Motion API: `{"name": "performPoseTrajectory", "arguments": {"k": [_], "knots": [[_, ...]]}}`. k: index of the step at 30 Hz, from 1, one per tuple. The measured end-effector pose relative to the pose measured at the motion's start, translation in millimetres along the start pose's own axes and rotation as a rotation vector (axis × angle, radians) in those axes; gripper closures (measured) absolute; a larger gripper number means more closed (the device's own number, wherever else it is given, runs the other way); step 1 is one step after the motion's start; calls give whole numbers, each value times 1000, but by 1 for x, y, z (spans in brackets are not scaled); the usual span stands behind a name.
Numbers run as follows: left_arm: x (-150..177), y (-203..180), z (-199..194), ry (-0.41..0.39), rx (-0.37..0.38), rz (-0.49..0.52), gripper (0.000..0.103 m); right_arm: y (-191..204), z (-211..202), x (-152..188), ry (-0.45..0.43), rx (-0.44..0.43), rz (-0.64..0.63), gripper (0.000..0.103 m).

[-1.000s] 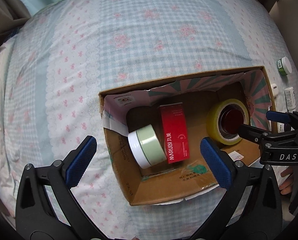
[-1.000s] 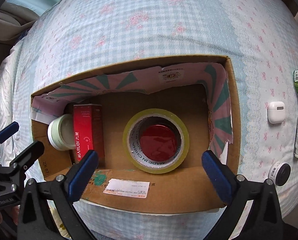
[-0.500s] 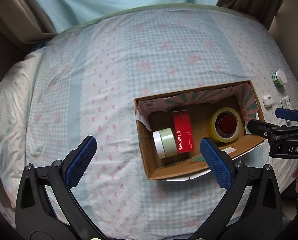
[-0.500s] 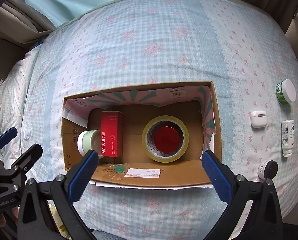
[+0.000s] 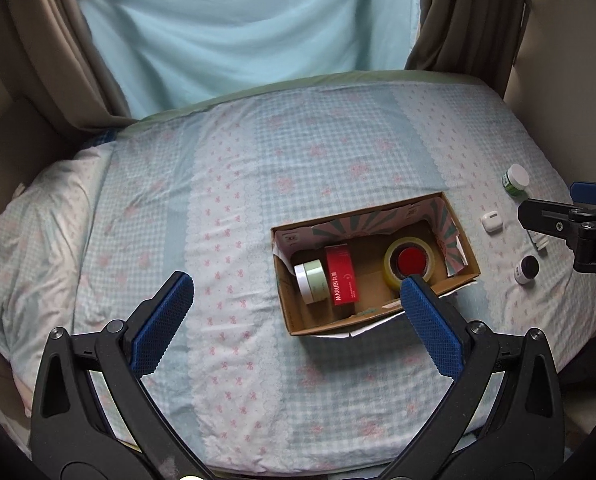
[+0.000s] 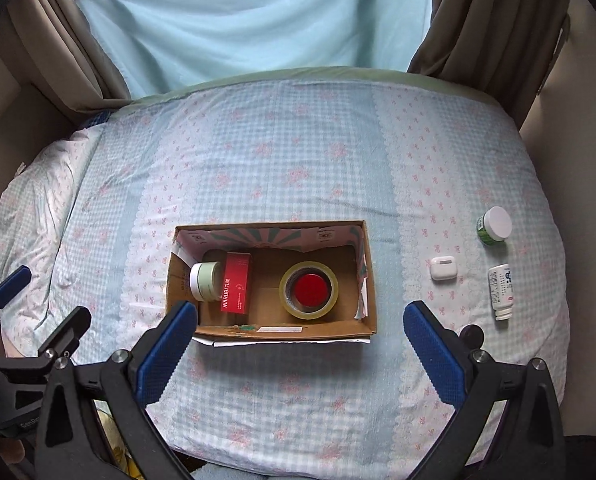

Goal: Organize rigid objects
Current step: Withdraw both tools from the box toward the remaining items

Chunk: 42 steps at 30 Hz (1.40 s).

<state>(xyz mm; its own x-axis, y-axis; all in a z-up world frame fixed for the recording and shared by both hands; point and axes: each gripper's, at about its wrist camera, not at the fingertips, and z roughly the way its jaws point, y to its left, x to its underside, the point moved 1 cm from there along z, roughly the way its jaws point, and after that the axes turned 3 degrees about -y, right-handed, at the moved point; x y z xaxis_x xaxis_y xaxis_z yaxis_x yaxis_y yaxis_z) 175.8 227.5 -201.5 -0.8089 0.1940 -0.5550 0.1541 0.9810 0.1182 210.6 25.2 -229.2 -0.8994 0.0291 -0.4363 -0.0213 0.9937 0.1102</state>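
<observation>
Both grippers had pulled back high above the box (image 6: pixel 371 276).
Left gripper (image 5: pixel 294 320) and right gripper (image 6: pixel 299 346) gaped wide, empty; probably 4 items waited near the bed's (image 6: pixel 298 152) right edge.

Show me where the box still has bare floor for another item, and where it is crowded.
Inside the cardboard box, bare floor lies between the red carton and the tape roll. The left end is crowded: the green jar sits against the carton. Outside, the bedspread behind the box is free.
</observation>
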Motion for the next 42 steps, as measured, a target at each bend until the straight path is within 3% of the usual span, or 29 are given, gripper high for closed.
{"name": "performPoseTrajectory", "arguments": {"k": [7,13,19,22,30,35,42], "knots": [[-2,-54,-46,-85,63,71,0,-45,-58,14,-51,28,98,0],[-10,-117,-64,-104,123,103,0,-106,-90,24,-93,64,162,0],[-18,-193,-59,-80,165,87,0,-181,-99,22,-102,89,145,0],[-19,-236,-45,-43,194,43,0,-220,-87,12,-80,78,110,0],[-13,-335,7,24,116,-24,0,-309,-25,-10,19,21,12,0],[3,-381,47,72,100,0,0,-344,24,-11,99,-10,-8,0],[43,-444,120,122,147,77,0,-376,97,-5,187,-5,-37,0]]}}
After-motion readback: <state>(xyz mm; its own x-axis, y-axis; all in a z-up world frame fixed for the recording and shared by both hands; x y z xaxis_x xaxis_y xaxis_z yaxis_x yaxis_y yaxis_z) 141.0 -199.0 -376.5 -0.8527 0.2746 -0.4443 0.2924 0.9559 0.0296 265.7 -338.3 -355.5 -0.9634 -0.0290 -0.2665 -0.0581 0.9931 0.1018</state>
